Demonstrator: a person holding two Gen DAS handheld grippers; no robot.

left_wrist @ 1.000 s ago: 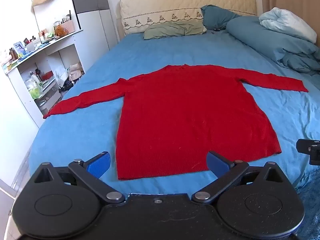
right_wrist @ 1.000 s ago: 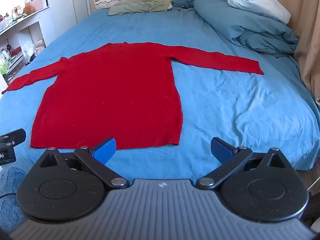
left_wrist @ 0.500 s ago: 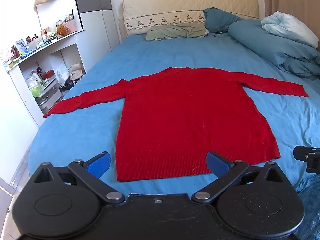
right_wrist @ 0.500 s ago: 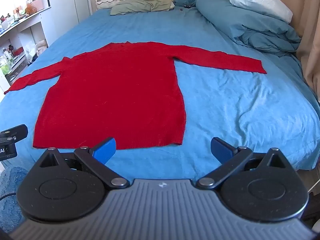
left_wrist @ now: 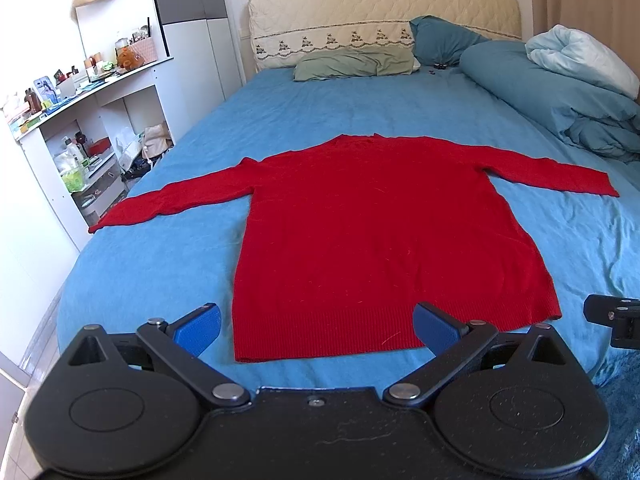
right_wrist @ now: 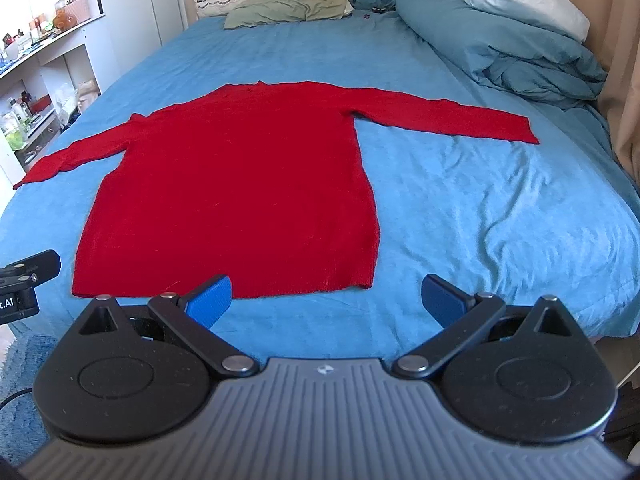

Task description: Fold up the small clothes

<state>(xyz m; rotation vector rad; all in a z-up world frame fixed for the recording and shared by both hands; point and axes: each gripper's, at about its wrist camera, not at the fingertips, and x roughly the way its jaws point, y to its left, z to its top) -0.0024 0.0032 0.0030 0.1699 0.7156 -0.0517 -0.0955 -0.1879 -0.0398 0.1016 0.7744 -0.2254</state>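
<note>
A red long-sleeved sweater [left_wrist: 380,232] [right_wrist: 240,184] lies flat on the blue bed sheet [left_wrist: 160,272], both sleeves spread out sideways, hem toward me. My left gripper [left_wrist: 316,326] hovers open just short of the hem's left half, holding nothing. My right gripper [right_wrist: 326,300] is open too, near the hem's right corner, with its left blue pad over the hem's edge in the right wrist view. Each gripper shows at the edge of the other's view.
A bunched teal duvet [left_wrist: 560,96] with a pale blanket fills the bed's far right. Pillows [left_wrist: 356,64] lie by the headboard. White shelves with clutter [left_wrist: 80,120] stand left of the bed. A curtain [right_wrist: 624,60] hangs at the right.
Both grippers have tilted up and eased slightly forward over the bed's near edge. The sweater has not moved, and both grippers stay open.
</note>
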